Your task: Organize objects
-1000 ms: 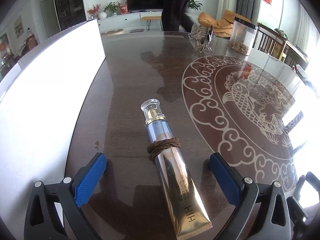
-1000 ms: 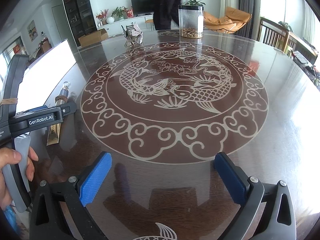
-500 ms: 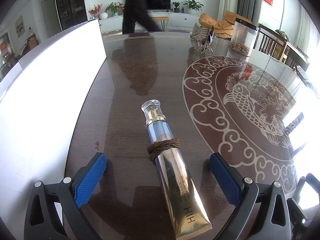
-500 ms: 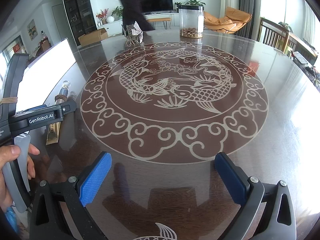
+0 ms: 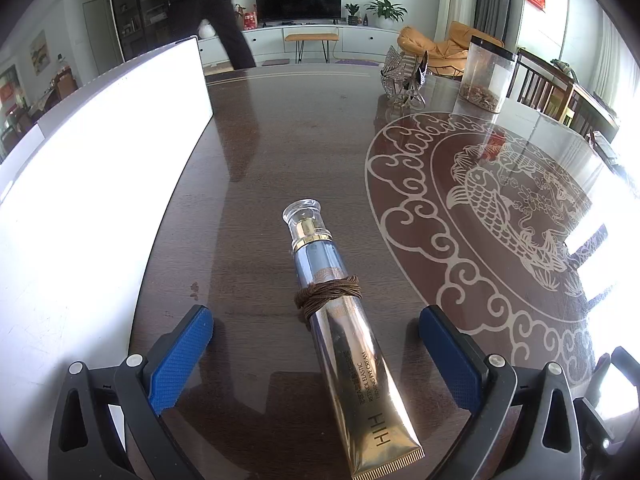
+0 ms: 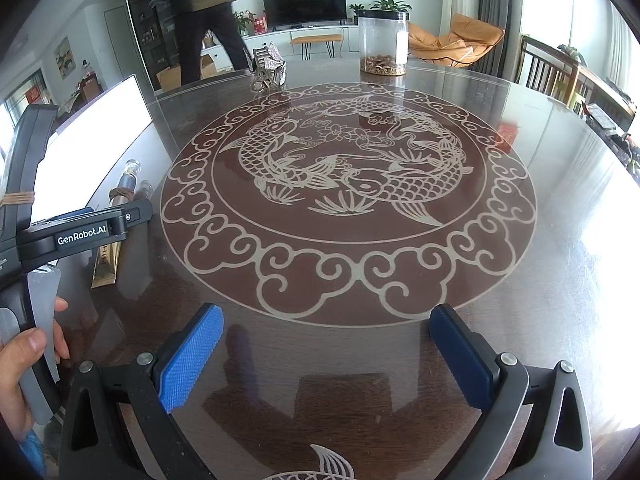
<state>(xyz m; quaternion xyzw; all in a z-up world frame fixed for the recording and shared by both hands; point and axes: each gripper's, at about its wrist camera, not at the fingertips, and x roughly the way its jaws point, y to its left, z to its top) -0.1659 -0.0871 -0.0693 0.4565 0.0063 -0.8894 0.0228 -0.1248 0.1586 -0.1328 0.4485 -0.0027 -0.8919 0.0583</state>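
Glossy table [image 5: 280, 128], cream tube [image 5: 344, 320], left claw [image 5: 316, 344] spread

Left gripper [image 5: 316, 356] sat low, jaws spread wide; right gripper [image 6: 326, 354] also gaped, while a hand [image 6: 24, 364] gripped the left handle.

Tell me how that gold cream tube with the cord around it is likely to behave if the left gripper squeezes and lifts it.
The cream tube looks like soft foil, so it would probably dent under the pads. Its glossy skin may slip; the brown cord could add grip. The clear cap end looks rounder and heavier, so it might sag or roll.
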